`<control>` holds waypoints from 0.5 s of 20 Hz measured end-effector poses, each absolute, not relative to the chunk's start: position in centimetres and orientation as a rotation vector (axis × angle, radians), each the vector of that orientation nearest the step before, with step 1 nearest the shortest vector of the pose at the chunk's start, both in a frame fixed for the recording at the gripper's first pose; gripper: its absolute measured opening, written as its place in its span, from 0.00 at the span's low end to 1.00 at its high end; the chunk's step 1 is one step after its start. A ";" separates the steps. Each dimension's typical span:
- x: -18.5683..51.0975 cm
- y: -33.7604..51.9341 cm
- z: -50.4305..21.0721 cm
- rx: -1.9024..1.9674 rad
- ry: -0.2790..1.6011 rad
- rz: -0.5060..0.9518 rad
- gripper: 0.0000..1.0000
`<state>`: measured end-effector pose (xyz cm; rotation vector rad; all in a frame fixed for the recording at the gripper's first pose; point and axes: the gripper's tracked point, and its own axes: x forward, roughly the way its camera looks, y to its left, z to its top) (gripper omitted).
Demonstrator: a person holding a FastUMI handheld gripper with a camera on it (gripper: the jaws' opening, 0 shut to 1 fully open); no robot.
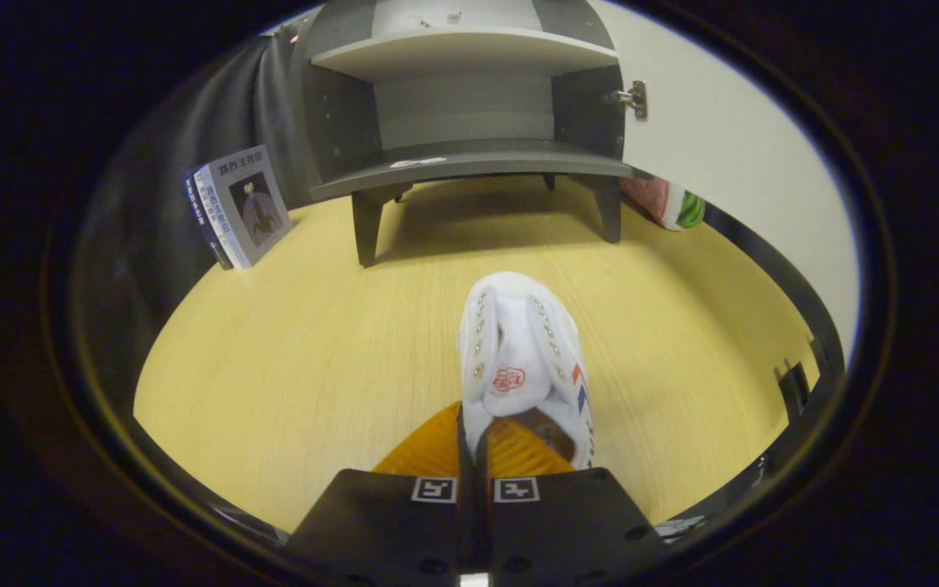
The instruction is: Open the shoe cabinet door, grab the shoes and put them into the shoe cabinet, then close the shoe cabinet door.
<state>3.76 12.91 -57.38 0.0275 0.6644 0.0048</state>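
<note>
Plainly, the gripper (pixel 473 436) has its jaws nearly together, clamped on the heel edge of one white shoe (pixel 525 359), which points toward the cabinet (pixel 469 147). One cabinet stands at the far edge of the yellow table (pixel 274 350), its door (pixel 730 147) swung open to the right, two shelves bare. Two books (pixel 237 208) lean by the far left edge.

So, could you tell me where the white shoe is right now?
In the gripper view, the white shoe is pinched by its heel edge in the gripper, over the table, short of the open shoe cabinet.
</note>
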 end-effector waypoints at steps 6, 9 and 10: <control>3.9 12.1 -53.7 -0.021 0.648 0.005 0.02; 4.2 12.5 -54.6 -0.013 0.671 0.017 0.02; 4.4 12.9 -54.9 -0.010 0.666 0.020 0.02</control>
